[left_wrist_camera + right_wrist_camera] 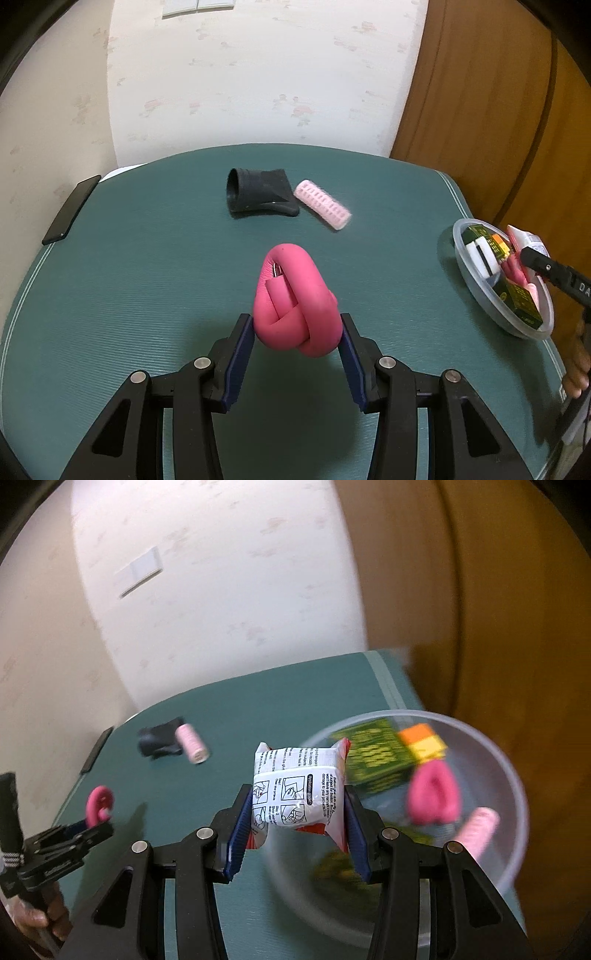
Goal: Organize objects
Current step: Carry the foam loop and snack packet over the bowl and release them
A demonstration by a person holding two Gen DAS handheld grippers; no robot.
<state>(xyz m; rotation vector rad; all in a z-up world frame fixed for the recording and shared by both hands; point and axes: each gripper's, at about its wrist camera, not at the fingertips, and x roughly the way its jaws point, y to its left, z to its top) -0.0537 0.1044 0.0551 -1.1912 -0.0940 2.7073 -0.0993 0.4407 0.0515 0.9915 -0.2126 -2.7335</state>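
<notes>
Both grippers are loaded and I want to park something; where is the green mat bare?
Bare: the wide stretch of green mat between the black phone and the clear bowl, nearer than the black nozzle and pink roller. Crowded: the bowl, full of boxes.

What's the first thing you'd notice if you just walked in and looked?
The knotted pink foam roller, pinched in the left tongs above the green table. Next, the white packet squeezed in the right tongs beside the clear bowl of little boxes and pink things.
</notes>
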